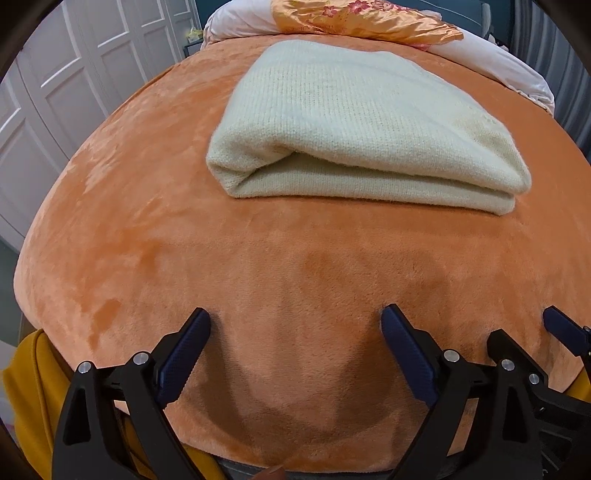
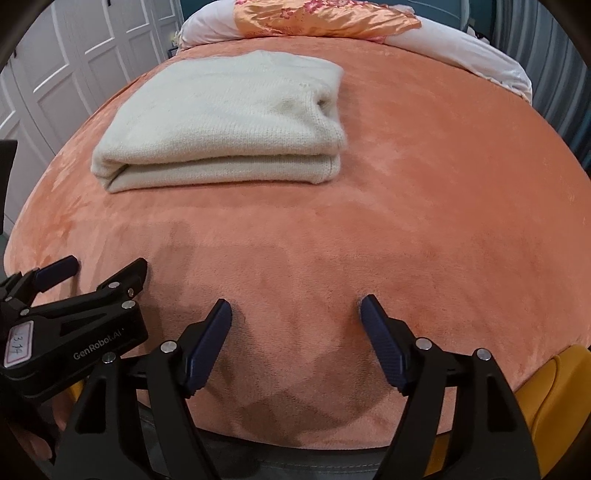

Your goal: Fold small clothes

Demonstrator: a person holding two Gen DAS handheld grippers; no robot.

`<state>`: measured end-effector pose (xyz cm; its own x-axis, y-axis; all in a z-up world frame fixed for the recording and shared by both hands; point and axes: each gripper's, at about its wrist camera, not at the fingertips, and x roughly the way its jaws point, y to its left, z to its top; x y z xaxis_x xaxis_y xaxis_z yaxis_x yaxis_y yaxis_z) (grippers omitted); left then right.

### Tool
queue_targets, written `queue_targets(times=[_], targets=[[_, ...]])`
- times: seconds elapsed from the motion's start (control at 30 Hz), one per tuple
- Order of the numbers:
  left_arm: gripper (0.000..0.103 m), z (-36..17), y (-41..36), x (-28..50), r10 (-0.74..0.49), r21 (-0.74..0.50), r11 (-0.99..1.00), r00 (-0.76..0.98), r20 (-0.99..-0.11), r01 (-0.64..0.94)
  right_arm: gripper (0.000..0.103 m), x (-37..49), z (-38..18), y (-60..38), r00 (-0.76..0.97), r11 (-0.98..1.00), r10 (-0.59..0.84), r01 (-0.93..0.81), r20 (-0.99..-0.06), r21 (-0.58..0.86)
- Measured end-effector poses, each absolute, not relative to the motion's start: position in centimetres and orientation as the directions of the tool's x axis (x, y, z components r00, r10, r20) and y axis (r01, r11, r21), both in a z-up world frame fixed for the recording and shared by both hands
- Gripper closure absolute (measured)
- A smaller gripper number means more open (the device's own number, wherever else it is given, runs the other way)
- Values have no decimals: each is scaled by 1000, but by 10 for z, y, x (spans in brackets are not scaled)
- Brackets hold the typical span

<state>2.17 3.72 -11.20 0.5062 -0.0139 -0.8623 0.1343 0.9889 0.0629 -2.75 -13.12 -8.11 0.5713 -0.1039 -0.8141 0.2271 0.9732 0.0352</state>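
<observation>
Bed [image 1: 147, 229]: covered in an orange plush blanket, fills the field ahead of and beneath both tools; nap brushed unevenly, shadows directly under the fingers.

Wardrobe doors [image 1: 55, 85]: white, panelled, far off to the left of the left tool.

Pillow [image 1: 498, 70]: white, at the far end of the bed, beyond the sweater; an orange satin cloth [image 1: 354, 18] with pink flowers lies across it.

Sweater [image 1: 354, 122]: cream knit, folded into a thick rectangle, lying flat on the bed. Ahead of the left tool and slightly to its right; ahead of the right tool and to its left. Well apart from both, touched by neither.

Yellow fabric [image 1: 26, 376]: at the near edge of the bed, behind and beside the tools.

Left tool [image 1: 295, 332]: black frame, blue pads, jaws wide, nothing between them; angled down over bare blanket.

Right tool [image 2: 295, 317]: same build, just beside the left tool on its right; jaws apart, somewhat narrower, nothing between them; over bare blanket.
</observation>
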Motion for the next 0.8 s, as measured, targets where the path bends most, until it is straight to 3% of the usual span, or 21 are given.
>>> queue_targets(times=[0.8], targets=[[10, -117, 38, 21, -10, 74, 987, 518, -855, 140, 31, -27, -87, -127, 579, 973, -119, 229, -807, 21]])
